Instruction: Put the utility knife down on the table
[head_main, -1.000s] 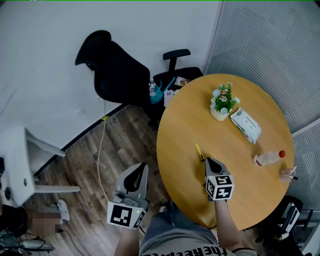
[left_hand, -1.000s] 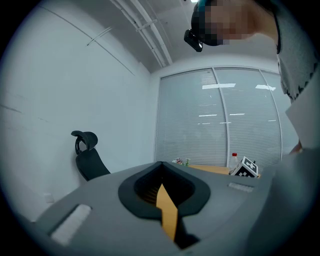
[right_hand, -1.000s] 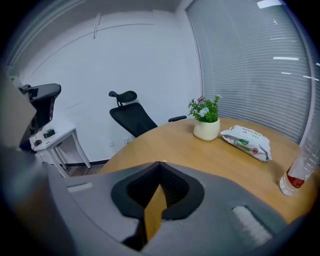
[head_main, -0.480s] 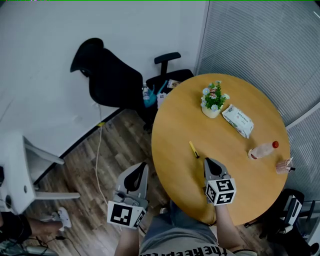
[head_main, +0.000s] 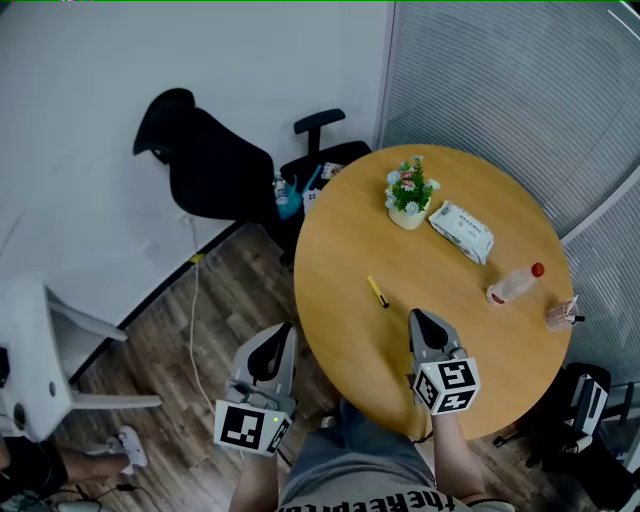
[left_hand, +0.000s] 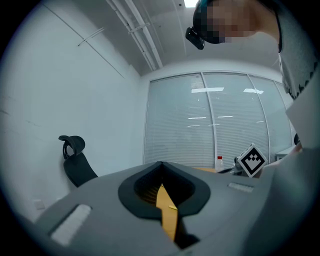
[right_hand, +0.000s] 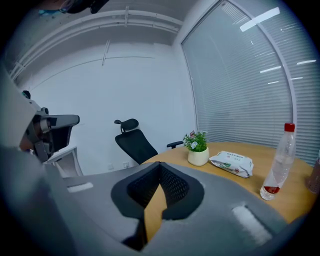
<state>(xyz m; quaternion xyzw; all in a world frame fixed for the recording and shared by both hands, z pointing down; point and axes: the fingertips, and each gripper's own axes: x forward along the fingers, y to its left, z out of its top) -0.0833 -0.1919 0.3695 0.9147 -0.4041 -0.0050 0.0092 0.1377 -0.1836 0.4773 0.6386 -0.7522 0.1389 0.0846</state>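
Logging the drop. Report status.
Left gripper shut, empty. Right gripper shut, empty, over table. Utility knife lying on table, apart from both. Nothing obstructing.

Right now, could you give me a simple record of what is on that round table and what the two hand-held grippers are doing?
table: round, wooden
knife: yellow, lying flat on the table, touched by neither gripper
right gripper: over the table's near side, jaws together, holding nothing
left gripper: off the table, above the floor, jaws together, holding nothing
also on the table: potted plant, pack of wipes, upright bottle
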